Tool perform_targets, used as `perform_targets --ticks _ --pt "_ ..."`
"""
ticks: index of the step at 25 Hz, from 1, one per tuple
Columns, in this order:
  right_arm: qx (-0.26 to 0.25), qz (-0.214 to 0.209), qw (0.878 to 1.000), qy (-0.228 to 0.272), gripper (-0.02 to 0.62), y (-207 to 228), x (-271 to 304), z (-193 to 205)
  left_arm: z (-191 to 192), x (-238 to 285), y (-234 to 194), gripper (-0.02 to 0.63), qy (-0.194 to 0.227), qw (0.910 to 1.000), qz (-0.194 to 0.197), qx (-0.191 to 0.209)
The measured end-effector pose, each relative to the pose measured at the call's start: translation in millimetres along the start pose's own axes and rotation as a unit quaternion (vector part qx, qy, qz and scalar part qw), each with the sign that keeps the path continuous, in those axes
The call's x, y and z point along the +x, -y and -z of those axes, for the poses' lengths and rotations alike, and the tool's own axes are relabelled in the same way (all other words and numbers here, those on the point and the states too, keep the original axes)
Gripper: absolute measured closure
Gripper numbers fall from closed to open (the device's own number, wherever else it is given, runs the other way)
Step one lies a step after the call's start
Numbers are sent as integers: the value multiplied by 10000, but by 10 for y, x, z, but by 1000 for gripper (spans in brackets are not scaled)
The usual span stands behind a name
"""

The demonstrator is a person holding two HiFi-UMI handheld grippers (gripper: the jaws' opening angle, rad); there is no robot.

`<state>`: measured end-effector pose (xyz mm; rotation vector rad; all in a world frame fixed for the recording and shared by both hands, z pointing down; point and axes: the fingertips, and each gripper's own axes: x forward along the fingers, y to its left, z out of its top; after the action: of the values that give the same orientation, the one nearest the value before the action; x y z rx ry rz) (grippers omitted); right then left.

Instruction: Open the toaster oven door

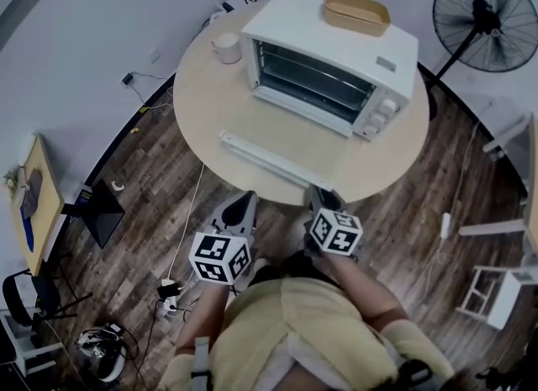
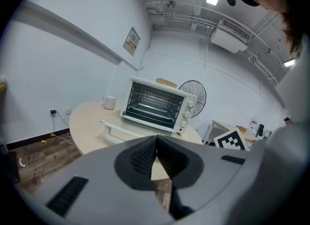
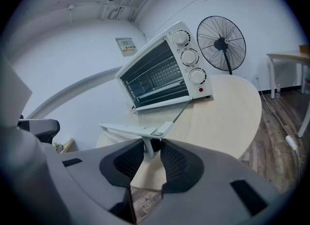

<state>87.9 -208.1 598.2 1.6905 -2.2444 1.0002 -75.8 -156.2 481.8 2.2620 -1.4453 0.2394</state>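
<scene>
The white toaster oven (image 1: 336, 53) stands on the round wooden table (image 1: 202, 87). Its glass door (image 1: 286, 137) is folded down flat toward me, leaving the wire racks inside exposed. The long white door handle (image 1: 269, 160) lies near the table's front edge. My right gripper (image 1: 322, 198) is at the handle's right end. In the right gripper view, the handle (image 3: 133, 129) has its end post pinched between the pads of that gripper (image 3: 150, 154). My left gripper (image 1: 241, 207) hangs just off the table edge. Its jaws (image 2: 156, 146) are shut on nothing.
A shallow tan tray (image 1: 356, 13) rests on top of the oven, and a pale mug (image 1: 227, 48) stands to its left. A standing fan (image 1: 487, 19) is behind the table on the right. Cables and a power strip (image 1: 168, 288) lie on the wooden floor.
</scene>
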Motion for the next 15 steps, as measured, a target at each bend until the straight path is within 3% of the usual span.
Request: perform_targets --ticks 15 --pt "-167 136 9996 -170 491 45 43 112 93 3 -35 604 -91 9999 -53 -75"
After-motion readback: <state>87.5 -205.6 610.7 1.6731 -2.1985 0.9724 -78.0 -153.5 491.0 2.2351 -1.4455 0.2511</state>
